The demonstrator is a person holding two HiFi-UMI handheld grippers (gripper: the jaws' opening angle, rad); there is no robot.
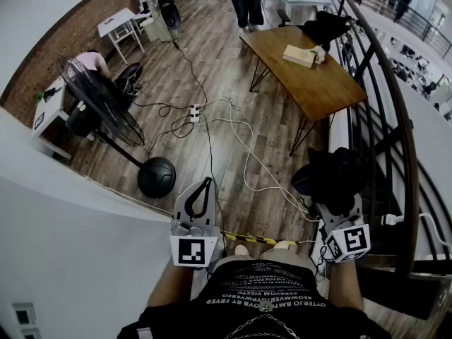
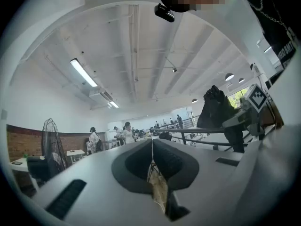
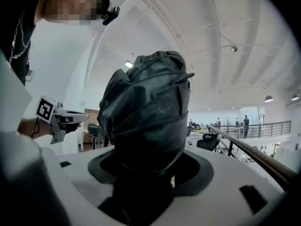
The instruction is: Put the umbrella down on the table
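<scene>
The lower end of the umbrella (image 3: pixel 146 112) sinks into shadow between the jaws of the right hand-held gripper (image 3: pixel 150 167), so we cannot make out its handle. From the head view the bundle covers those jaws altogether. It is folded: a plump, dark roll of matte black fabric, creased into overlapping pleats, with a band around its middle and a crumpled, rounded top. A faint dusty sheen lies on the cloth. The jaws stand wide and clasp it, holding it up in the air beside the dark metal railing (image 1: pixel 395 111), above the plank floor (image 1: pixel 233 154).

The left hand-held gripper (image 2: pixel 151 160) has its grey jaws pressed together on nothing, only a thin slit between the ribbed pads.

The wooden surface (image 1: pixel 325 87), a brown top on thin black legs, stands well apart from the umbrella, farther along the railing. A pale flat box (image 1: pixel 299 55) lies on it. White cables (image 1: pixel 240 136) trail across the floor, and a standing fan (image 1: pixel 106 108) on a round black base is to the left.
</scene>
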